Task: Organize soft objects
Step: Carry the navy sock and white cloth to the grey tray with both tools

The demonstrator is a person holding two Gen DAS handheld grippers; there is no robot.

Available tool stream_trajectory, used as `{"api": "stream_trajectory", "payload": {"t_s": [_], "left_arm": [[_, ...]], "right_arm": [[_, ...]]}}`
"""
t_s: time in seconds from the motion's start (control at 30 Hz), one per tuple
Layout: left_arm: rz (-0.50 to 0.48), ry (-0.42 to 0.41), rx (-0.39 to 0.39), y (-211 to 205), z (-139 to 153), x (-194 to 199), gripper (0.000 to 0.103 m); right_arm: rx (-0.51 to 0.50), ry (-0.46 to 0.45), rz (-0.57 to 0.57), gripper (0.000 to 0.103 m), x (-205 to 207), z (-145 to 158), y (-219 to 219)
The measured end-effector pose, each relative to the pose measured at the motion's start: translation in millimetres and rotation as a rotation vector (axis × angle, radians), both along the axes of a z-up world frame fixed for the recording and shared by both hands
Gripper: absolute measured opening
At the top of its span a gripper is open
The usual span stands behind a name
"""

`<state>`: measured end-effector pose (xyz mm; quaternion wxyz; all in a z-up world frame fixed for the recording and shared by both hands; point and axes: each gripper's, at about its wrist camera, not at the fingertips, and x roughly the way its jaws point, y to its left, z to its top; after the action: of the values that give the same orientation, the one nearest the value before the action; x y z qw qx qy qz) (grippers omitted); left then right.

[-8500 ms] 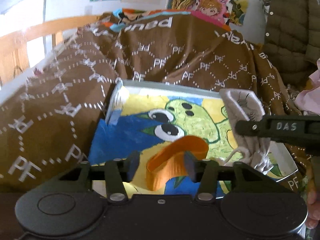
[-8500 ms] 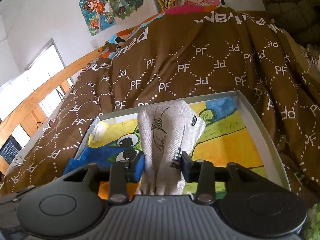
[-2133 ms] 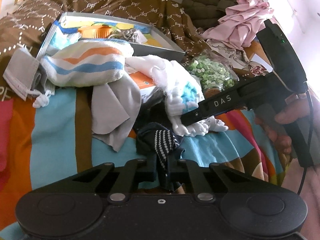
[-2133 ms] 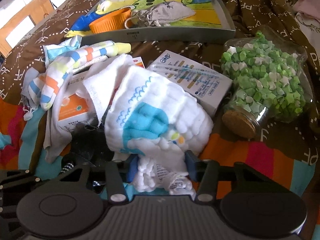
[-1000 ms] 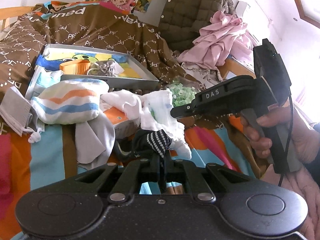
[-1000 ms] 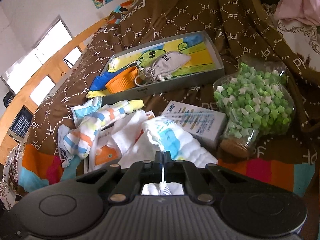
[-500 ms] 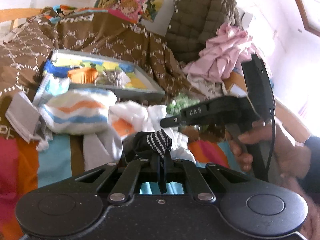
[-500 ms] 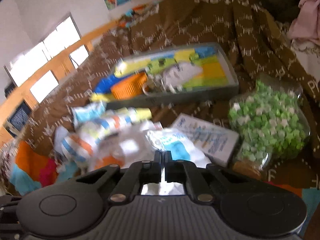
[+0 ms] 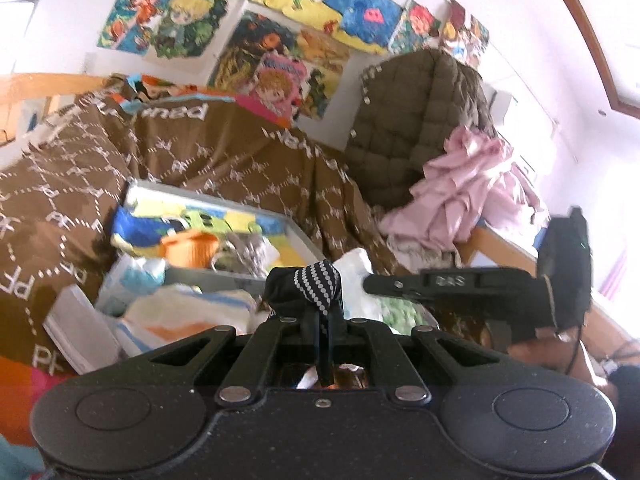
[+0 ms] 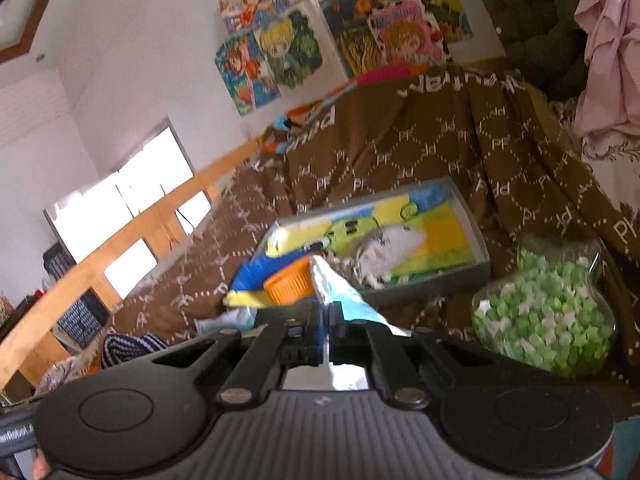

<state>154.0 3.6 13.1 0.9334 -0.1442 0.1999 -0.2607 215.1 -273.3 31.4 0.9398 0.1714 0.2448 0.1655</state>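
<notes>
My left gripper [image 9: 320, 320] is shut on a black sock with white dots [image 9: 308, 284], lifted above the bed. Beside it on the right, a hand holds the right gripper [image 9: 372, 280]. In the right wrist view the right gripper [image 10: 326, 316] is shut on a white and blue cloth [image 10: 340, 296] that sticks up from its jaws. Ahead lies the grey tray [image 9: 300, 236] [image 10: 468, 212] with a cartoon picture inside, holding an orange band [image 9: 188, 246] [image 10: 290, 282] and a grey patterned pouch [image 9: 244, 250] [image 10: 388, 248].
A striped towel [image 9: 188, 312] and a white box [image 9: 80, 328] lie on the bed near the tray. A jar of green paper stars [image 10: 544, 312] lies right of it. Pink clothes [image 9: 472, 196] and an olive jacket [image 9: 416, 120] are heaped at the back right.
Both grippers have risen and tilted up with the sock and the cloth still in them. The bed clutter has dropped lower in both views and the wall posters have come into sight.
</notes>
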Motion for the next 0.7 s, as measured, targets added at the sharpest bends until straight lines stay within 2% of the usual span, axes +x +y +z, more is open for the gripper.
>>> {"api": "stream_trajectory", "payload": {"t_s": [0.3,0.47,0.7], "left_arm": [[0.079,-0.048,-0.050,18.9,26.3,27.3,0.003],[0.130,-0.079,-0.093,27.9,40.6,61.1,0.003],[0.176,-0.102,-0.070,28.4,42.8,141.3,0.003]], "right_arm": [[0.053,-0.089,0.007,0.002,19.6,19.5,3.7],[0.080,-0.124,0.002,0.002,66.5,26.9,19.3],[0.119,-0.121,-0.017,0.002,139.1,15.1,39.8]]}}
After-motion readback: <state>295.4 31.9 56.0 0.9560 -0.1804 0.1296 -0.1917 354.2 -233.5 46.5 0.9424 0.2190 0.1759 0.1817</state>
